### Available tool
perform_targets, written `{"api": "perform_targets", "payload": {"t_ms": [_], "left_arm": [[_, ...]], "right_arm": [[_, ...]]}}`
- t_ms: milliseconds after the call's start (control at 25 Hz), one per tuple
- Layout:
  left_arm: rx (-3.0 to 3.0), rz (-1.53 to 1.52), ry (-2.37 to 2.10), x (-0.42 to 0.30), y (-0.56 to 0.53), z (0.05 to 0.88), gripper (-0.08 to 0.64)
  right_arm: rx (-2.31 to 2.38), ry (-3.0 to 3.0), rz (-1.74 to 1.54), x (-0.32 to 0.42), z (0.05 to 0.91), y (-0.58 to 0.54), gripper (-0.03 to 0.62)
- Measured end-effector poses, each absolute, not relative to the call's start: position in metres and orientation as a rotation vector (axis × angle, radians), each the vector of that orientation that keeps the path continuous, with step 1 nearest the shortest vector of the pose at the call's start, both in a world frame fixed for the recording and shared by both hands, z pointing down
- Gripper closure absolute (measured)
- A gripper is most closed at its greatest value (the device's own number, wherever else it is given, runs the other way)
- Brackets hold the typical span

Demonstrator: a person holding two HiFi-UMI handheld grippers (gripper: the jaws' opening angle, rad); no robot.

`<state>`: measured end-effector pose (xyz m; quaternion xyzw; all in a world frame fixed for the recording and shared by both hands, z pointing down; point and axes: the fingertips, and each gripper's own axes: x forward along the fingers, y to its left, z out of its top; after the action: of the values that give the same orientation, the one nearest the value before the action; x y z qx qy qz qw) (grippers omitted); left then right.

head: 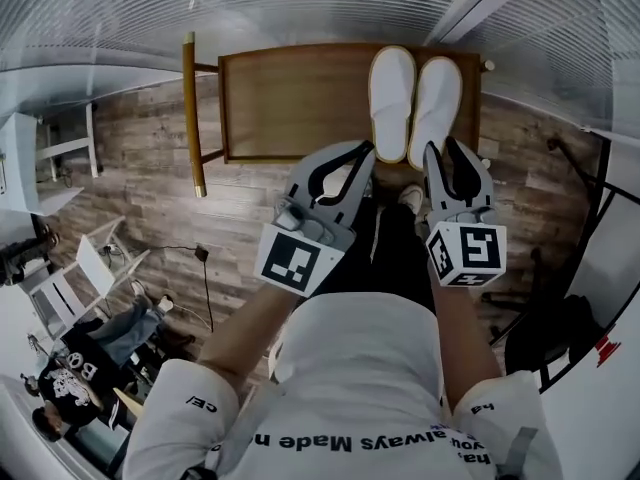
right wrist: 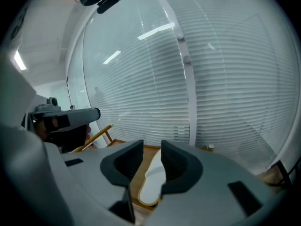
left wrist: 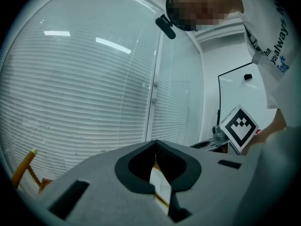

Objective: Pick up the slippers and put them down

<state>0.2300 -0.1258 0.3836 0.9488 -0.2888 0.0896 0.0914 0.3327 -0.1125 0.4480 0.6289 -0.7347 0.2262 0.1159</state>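
Observation:
Two white slippers with yellow trim lie side by side on the right part of a wooden table [head: 290, 98], heels at its near edge. My left gripper [head: 368, 150] is at the heel of the left slipper [head: 391, 98]. In the left gripper view its jaws [left wrist: 155, 147] meet at the tips, pinching that slipper's edge [left wrist: 159, 182]. My right gripper [head: 437, 150] is at the heel of the right slipper [head: 437, 103]. In the right gripper view its jaws [right wrist: 151, 147] stand apart, and the slipper [right wrist: 151, 185] lies flat between and beyond them with no pad pressing on it.
A yellow wooden rail [head: 190, 108] stands along the table's left side. White blinds run behind the table. A cable [head: 205, 268] trails over the plank floor. People sit at the lower left [head: 90, 358], and a dark chair base [head: 545, 338] is at the right.

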Motion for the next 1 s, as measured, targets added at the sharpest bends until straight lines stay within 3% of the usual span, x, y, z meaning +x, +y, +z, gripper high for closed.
{"api": "perform_targets", "payload": {"t_ms": [520,1000], "left_arm": [[2.790,0.328,-0.831,0.234,-0.160,0.487,0.548],[2.766,0.363,-0.804,0.242,-0.167,0.553,0.548]], "right_arm": [[1.859,-1.951,0.866,0.335,0.583,-0.136,0.431],[1.840,-1.842,0.956,0.341,0.651,-0.151,0.391]]}}
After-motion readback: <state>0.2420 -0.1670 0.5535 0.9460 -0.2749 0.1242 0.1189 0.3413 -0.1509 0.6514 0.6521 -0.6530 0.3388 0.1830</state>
